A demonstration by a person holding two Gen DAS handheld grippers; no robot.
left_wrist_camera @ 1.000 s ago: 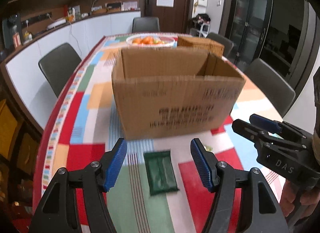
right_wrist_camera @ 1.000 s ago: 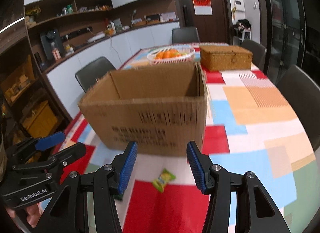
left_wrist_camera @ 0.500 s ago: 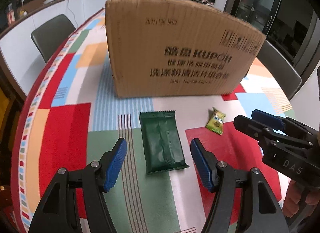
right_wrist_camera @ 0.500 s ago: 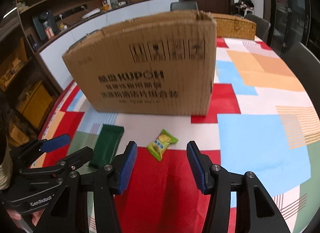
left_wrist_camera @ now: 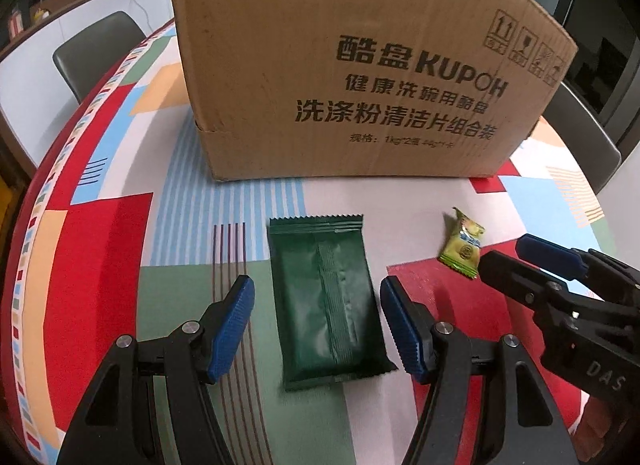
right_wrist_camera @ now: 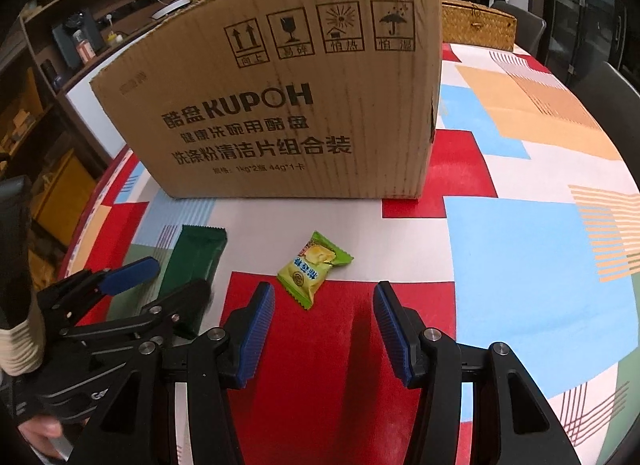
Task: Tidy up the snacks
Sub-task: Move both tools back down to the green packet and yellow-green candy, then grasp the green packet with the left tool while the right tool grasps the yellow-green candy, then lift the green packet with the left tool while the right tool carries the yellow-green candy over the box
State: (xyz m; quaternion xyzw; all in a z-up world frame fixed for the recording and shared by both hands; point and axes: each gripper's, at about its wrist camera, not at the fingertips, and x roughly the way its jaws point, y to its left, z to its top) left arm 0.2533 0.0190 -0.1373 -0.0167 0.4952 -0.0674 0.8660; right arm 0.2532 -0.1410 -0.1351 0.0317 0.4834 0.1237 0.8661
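A dark green snack packet (left_wrist_camera: 328, 301) lies flat on the patterned tablecloth (left_wrist_camera: 100, 249), seam side up. My left gripper (left_wrist_camera: 316, 305) hangs low over it, open, one blue pad on each side and neither touching it. A small yellow-green candy packet (right_wrist_camera: 314, 267) lies to its right, just ahead of my right gripper (right_wrist_camera: 324, 305), which is open and holds nothing. The candy (left_wrist_camera: 462, 245) and the right gripper (left_wrist_camera: 506, 251) show at the right of the left wrist view. The green packet (right_wrist_camera: 196, 253) and the left gripper (right_wrist_camera: 172, 281) show at the left of the right wrist view.
A big cardboard box (left_wrist_camera: 360, 77) printed KUPOH stands right behind both snacks; its near wall (right_wrist_camera: 288, 105) hides the inside. A wicker box (right_wrist_camera: 476, 25) sits behind it on the right. Dark chairs (left_wrist_camera: 100, 49) ring the table, with shelves and a counter beyond.
Both grippers have come down and tipped toward the table. The snacks now lie close at the fingertips, and the box's open top has passed out of sight. Neither jaw gap changed visibly.
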